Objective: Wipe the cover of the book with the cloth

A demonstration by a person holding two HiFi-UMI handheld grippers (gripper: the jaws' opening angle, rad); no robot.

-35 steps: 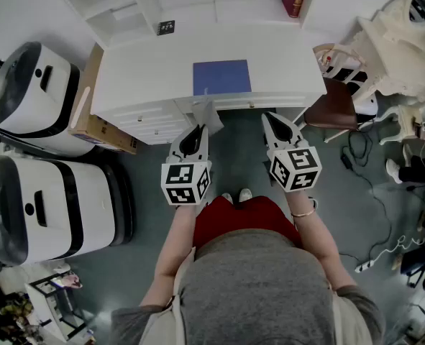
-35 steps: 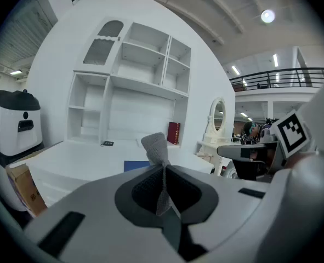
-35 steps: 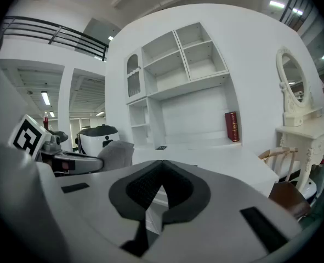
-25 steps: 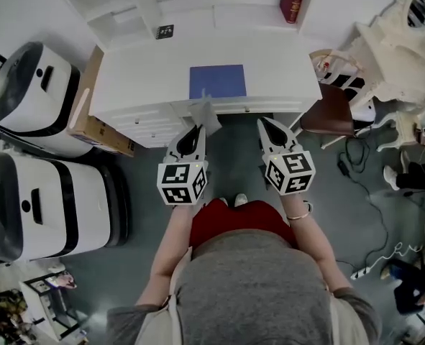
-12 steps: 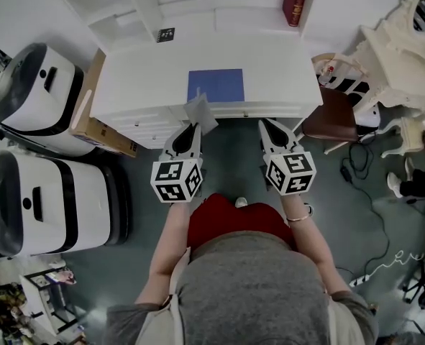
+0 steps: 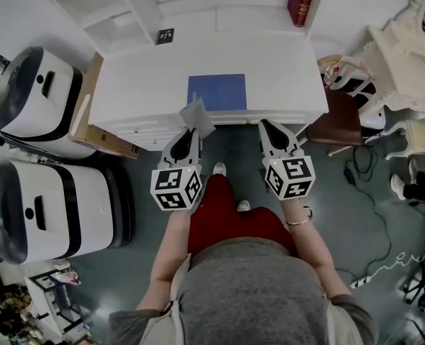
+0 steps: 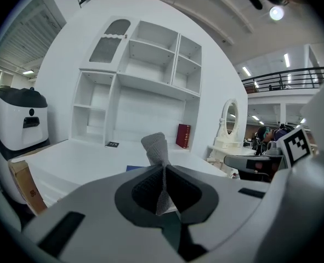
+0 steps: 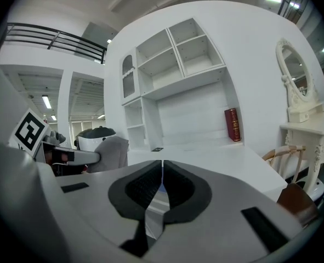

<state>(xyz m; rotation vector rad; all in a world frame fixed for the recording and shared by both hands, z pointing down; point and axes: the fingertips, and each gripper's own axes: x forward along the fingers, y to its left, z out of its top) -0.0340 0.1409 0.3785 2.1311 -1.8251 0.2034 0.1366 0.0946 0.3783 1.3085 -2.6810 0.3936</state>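
Observation:
A blue book [image 6: 216, 92] lies flat near the front edge of the white desk [image 6: 147, 77]. My left gripper [image 6: 191, 131] is shut on a grey cloth [image 6: 198, 115], which sticks up past the jaw tips just short of the desk's front edge. In the left gripper view the cloth [image 7: 158, 149] stands pinched between the dark pads, with a sliver of the book [image 7: 133, 168] behind it. My right gripper [image 6: 265, 126] hangs over the floor in front of the desk, jaws closed with nothing in them. In the right gripper view its jaws [image 8: 162, 171] meet tip to tip.
A red book [image 6: 299, 1] stands upright at the desk's back right. White shelves [image 6: 101, 6] rise behind the desk. Two large white appliances [image 6: 36, 85] and a cardboard box [image 6: 90, 124] sit to the left. A brown chair [image 6: 338, 117] and an ornate white vanity [image 6: 406, 42] are to the right.
Both grippers drifted slightly up toward the desk edge, the cloth still held. The person has stepped one foot forward beneath the grippers.

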